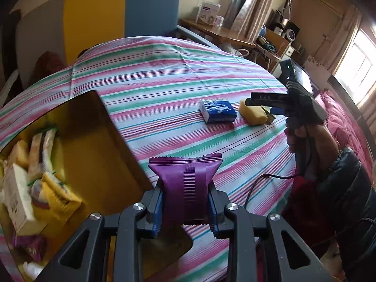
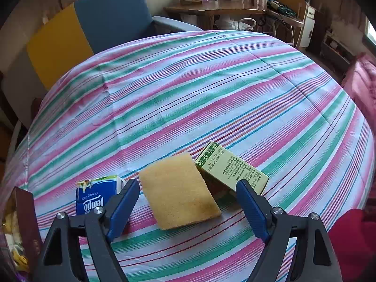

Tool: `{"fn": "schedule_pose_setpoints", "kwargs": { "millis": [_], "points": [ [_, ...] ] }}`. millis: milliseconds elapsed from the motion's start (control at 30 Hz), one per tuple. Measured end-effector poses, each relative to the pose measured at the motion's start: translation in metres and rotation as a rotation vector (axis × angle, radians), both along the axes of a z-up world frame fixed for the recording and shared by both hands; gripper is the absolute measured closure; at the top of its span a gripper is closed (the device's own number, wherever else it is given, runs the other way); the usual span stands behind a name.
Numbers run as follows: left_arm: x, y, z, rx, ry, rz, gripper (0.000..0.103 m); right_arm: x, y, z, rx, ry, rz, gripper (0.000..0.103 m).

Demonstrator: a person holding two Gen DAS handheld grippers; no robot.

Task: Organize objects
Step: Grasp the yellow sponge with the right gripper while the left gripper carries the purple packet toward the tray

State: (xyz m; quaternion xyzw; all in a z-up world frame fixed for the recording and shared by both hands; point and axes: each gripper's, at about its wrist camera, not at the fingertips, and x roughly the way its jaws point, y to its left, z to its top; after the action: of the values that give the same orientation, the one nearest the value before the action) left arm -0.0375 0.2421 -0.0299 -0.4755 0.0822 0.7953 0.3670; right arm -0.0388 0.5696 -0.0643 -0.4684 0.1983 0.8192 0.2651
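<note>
My left gripper (image 1: 185,202) is shut on a purple snack packet (image 1: 185,183), held above the right edge of a brown box (image 1: 94,141) that holds several snacks and small boxes. My right gripper (image 2: 185,199) is open just above a yellow sponge (image 2: 179,192), its fingers either side of it. A blue Tempo tissue pack (image 2: 94,197) lies left of the sponge and a green-and-cream carton (image 2: 231,171) lies right of it. In the left wrist view the tissue pack (image 1: 217,111) and sponge (image 1: 255,115) lie on the striped cloth, with the right gripper (image 1: 263,98) over the sponge.
The striped tablecloth (image 2: 188,94) covers the table. A blue and yellow chair (image 2: 110,14) stands behind it. A wooden desk (image 2: 211,7) with boxes is at the back. Pink bedding (image 1: 340,122) lies to the right. The box edge (image 2: 25,213) shows at the left.
</note>
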Motion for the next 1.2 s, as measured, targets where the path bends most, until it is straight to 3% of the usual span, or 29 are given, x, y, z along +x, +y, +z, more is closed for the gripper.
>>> {"fn": "schedule_pose_setpoints", "kwargs": {
  "millis": [67,167,267,400,500,967,1067,1200],
  "points": [
    [0.001,-0.015,0.001,0.008,-0.003,0.026,0.073,-0.001,-0.004,0.000,0.027,-0.015,0.010,0.019],
    [0.000,-0.034,0.000,0.016,-0.010,0.065,0.073,0.004,-0.003,0.009,0.037,0.038,0.005,0.019],
    [-0.002,-0.051,0.000,0.032,-0.021,0.103,0.073,0.003,0.005,-0.001,-0.011,-0.002,-0.023,0.018],
    [-0.002,-0.068,-0.002,0.044,-0.039,0.138,0.073,-0.005,-0.001,-0.003,0.040,-0.034,0.014,0.017],
    [-0.001,-0.079,-0.006,0.046,-0.049,0.156,0.073,0.000,-0.008,0.003,0.010,0.007,0.046,0.026],
    [-0.007,-0.101,-0.015,0.072,-0.078,0.219,0.073,-0.012,0.002,-0.023,-0.030,-0.095,0.039,0.028],
    [-0.007,-0.115,-0.009,0.094,-0.069,0.250,0.073,-0.015,0.001,-0.028,-0.026,-0.112,0.046,0.042],
    [-0.009,-0.152,0.005,0.118,-0.040,0.332,0.073,-0.016,-0.002,-0.031,-0.013,-0.129,0.052,0.042]
  ]
}}
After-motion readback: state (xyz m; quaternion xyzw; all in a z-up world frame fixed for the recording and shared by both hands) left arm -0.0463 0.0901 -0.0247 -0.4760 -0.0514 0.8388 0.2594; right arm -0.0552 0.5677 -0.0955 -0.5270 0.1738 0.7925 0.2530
